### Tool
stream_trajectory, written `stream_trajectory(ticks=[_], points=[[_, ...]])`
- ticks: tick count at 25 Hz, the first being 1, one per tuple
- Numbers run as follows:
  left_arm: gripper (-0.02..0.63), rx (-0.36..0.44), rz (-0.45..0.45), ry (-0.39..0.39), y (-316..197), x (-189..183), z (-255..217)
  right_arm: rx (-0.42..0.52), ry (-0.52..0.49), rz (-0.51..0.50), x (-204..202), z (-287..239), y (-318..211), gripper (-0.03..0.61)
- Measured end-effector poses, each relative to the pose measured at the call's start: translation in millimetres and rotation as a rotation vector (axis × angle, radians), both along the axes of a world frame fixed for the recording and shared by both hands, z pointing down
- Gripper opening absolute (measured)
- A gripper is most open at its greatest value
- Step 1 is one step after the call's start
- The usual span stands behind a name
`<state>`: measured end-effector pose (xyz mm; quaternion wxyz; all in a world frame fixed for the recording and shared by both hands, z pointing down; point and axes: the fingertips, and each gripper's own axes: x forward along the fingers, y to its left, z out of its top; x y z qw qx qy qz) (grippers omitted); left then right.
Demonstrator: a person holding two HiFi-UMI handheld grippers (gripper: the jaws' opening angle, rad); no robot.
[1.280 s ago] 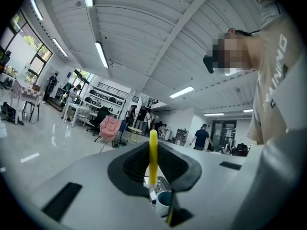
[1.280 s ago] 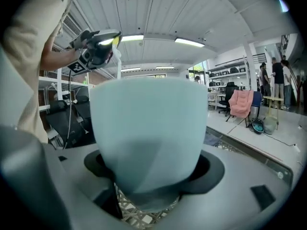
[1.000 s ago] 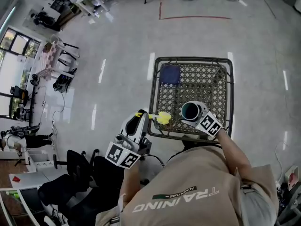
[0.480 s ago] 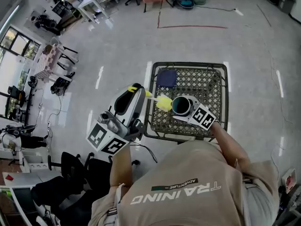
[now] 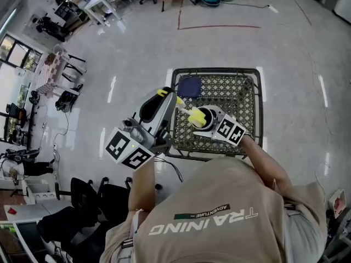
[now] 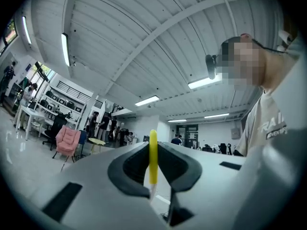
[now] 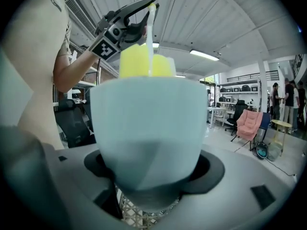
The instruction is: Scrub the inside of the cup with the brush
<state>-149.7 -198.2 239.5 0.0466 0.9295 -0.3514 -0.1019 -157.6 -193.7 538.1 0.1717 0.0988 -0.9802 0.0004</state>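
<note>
Brush (image 5: 192, 116) pinched in your left gripper (image 5: 166, 96) is sitting half inside the cup (image 5: 205, 117) your right gripper (image 5: 211, 124) is clamping; plunging, twisting likely next.

Left tongs (image 5: 166, 96), right tongs (image 5: 207, 120) — clamped (adjacent)
</note>
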Motion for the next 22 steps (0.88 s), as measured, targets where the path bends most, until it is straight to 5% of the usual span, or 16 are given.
stream_trajectory(ticks=[11, 22], points=[[0.058, -0.091, -0.008, -0.133, 9.4, 20.3, 58.9, 0.003, 0.025, -0.038, 2.6, 1.4, 10.2, 0.394], [0.057, -0.154, 0.022, -0.086, 18.8, 26.1, 87.1, 0.007, 0.079, -0.072, -2.4, 13.0, 20.8, 0.394]])
